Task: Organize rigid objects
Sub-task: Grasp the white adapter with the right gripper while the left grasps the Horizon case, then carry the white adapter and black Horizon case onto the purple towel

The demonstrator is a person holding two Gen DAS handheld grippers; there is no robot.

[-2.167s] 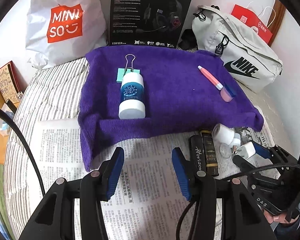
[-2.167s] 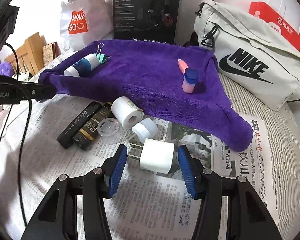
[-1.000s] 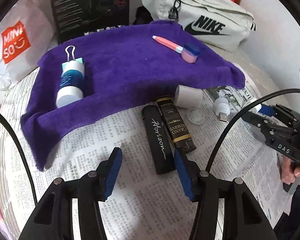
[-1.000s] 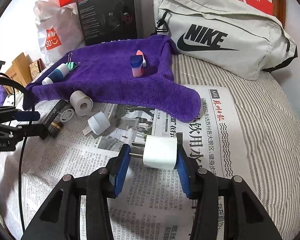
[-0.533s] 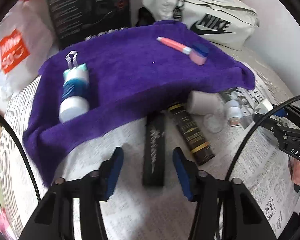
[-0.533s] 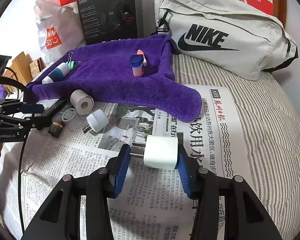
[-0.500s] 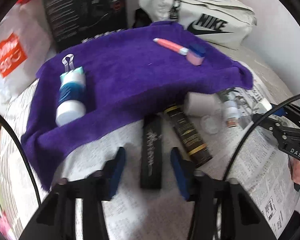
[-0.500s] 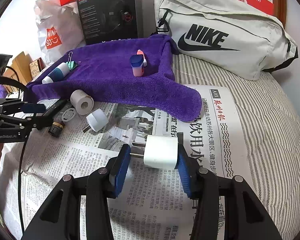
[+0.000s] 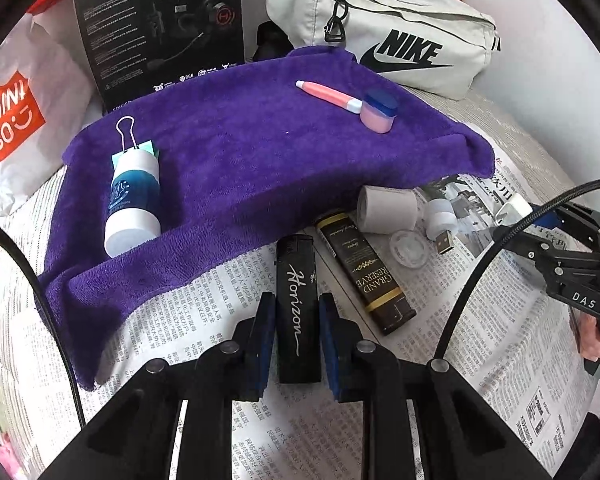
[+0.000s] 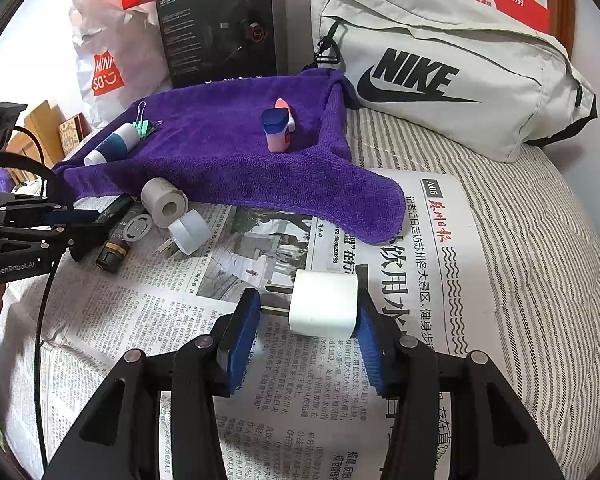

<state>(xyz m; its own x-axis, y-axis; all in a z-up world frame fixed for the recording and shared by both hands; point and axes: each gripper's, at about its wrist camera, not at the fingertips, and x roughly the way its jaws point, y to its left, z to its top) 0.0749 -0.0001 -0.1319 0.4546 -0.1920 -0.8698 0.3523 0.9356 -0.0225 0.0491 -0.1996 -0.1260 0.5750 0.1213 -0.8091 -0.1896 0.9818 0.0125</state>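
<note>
My left gripper (image 9: 294,322) is shut on the black "Horizon" lighter (image 9: 296,304), which lies on the newspaper (image 9: 204,320). Beside it lie a brown "Grand Reserve" lighter (image 9: 364,272), a white roll (image 9: 386,210), a clear lid (image 9: 408,248) and a white USB plug (image 9: 440,220). My right gripper (image 10: 306,322) is shut on a white charger plug (image 10: 324,306), its prongs against the left pad. On the purple towel (image 9: 260,152) lie a white-and-blue bottle (image 9: 132,200), a binder clip (image 9: 126,132), a pink pen (image 9: 326,94) and a pink-blue cap (image 9: 378,110).
A Nike bag (image 10: 440,80), a black headset box (image 10: 224,24) and a Miniso bag (image 10: 104,60) stand behind the towel. Striped bedding (image 10: 540,240) shows to the right of the newspaper (image 10: 140,340). The left gripper also shows in the right wrist view (image 10: 76,224).
My left gripper has moved forward around the black Horizon lighter and closed on it. My right gripper has stayed still, holding the white charger plug.
</note>
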